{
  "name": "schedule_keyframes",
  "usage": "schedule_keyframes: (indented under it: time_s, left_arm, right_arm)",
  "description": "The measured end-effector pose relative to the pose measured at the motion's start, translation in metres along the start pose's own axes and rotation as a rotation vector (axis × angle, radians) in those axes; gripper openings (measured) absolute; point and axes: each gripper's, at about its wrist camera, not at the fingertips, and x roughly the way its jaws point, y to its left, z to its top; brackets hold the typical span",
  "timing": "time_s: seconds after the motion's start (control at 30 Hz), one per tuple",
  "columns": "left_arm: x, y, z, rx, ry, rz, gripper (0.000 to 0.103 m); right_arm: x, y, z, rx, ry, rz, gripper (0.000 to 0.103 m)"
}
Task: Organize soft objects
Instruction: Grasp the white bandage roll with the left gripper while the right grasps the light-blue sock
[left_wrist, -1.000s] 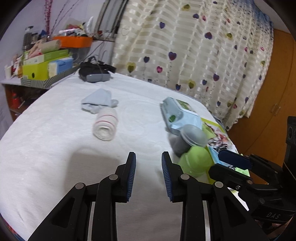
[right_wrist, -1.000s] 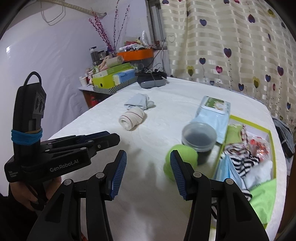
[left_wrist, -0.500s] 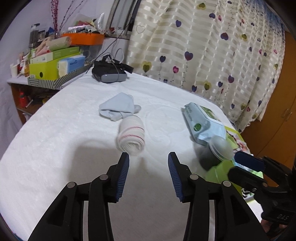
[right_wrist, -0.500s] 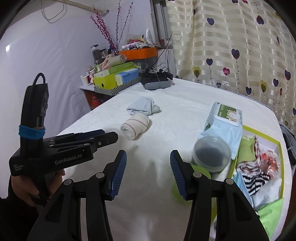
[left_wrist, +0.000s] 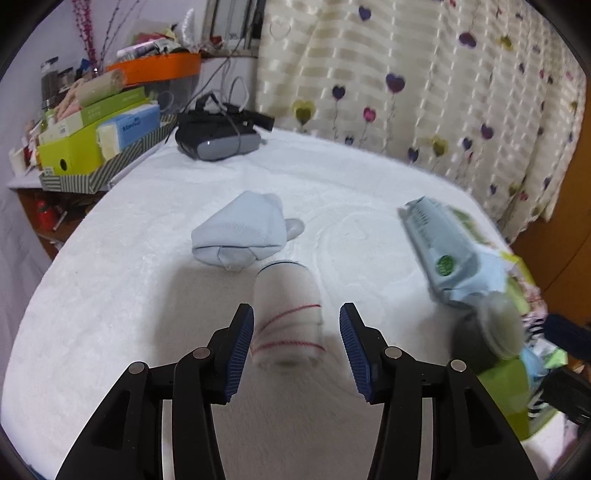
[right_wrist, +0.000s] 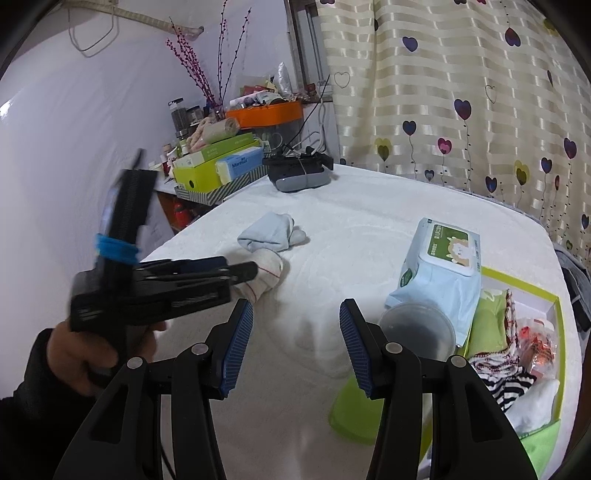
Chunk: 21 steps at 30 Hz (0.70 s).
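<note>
Straddling the rolled white sock (left_wrist: 286, 317), left gripper (left_wrist: 296, 341) fingers just spreading, untouching; right gripper (right_wrist: 296, 341) fingers apart.

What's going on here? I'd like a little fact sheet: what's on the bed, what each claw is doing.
surface: white bedspread
nearest item: white rolled sock with red stripes
behind it: pale blue folded sock, touching the roll's far end
left gripper: jaws just widened, roll between them, not pressed
right gripper: open, nothing between
container: green-rimmed box with clothes

Rolled sock (left_wrist: 286, 317) knitted cloth (red-striped); bedcover (left_wrist: 351, 192) matt, embossed; wipes pack (right_wrist: 441, 266) glossy plastic.
</note>
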Motion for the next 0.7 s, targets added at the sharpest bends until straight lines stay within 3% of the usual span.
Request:
schedule_keyframes:
  time_s: [0.27,0.33,0.7]
  left_arm:
    - [0.032,0.005,-0.001,-0.003,0.063,0.042,0.048]
    - [0.035,0.006,-0.003,-0.006,0.070,0.057,0.044]
    - [-0.027,0.029,-0.022,-0.125,-0.068,-0.040,0.042]
  right_arm:
    - [0.003,-0.005,0.002,0.007,0.006,-0.009,0.050]
    - [0.003,-0.005,0.003,0.010,0.005,-0.013,0.050]
    - [0.018,0.004,0.019,-0.021,0.031,-0.002,0.050]
